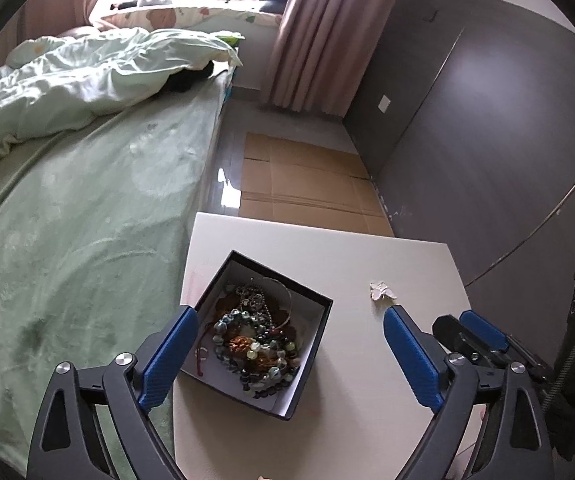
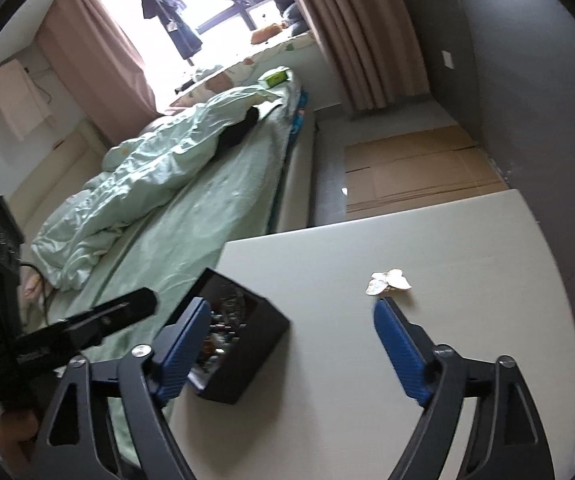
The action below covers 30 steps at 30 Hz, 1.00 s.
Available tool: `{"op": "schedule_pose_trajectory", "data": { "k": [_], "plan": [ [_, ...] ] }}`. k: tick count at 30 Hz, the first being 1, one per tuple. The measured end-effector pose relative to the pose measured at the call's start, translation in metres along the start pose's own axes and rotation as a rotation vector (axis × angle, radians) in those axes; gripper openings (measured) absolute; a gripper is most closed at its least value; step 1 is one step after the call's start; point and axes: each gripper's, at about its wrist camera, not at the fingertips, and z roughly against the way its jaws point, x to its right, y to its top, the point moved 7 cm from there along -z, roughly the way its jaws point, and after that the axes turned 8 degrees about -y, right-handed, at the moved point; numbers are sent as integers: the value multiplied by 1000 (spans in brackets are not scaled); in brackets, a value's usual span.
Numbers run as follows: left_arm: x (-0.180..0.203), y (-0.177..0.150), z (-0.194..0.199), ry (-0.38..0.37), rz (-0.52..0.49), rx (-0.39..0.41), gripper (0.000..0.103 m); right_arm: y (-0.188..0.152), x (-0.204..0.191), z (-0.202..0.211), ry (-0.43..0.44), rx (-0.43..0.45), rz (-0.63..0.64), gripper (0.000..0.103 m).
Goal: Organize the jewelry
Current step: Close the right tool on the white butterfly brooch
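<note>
Left jaws: my left gripper stands wide apart with nothing between its blue pads; it hangs over the open box.
Right jaws: my right gripper is spread just as wide and holds nothing; its right pad tip sits just short of the white piece.
Box: the black jewelry box lies open on the white table, turned cornerwise, near the table's left edge beside the bed.
Contents: a tangled heap of beaded bracelets and chains; I cannot separate single pieces, and my left pad covers the box's near-left corner.
Box from the right wrist: the same box is blurred and half behind my left-hand pad, so I see little of its inside.
Loose piece: a small white ornament lies on the table right of the box, apart from it; from the right wrist it looks petal-shaped with a yellowish part, but I cannot tell what kind of jewelry it is.
Cut off: the table's near edge runs under both grippers and out of frame.
Beyond: a green bed with a rumpled quilt, flattened cardboard on the floor, pink curtains.
</note>
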Motion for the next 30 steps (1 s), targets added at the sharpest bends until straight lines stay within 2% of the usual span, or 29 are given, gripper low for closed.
{"op": "schedule_pose_trajectory", "data": {
  "k": [9, 19, 30],
  "plan": [
    [-1, -2, -6, 17, -19, -15, 96, -3, 34, -4, -60, -13, 6, 85],
    [-14, 0, -18, 21, 21, -27, 96, -3, 76, -33, -65, -84, -78, 85],
    [-41, -4, -28, 50, 108, -76, 96, -9, 69, -84, -140, -192, -62, 85]
  ]
}}
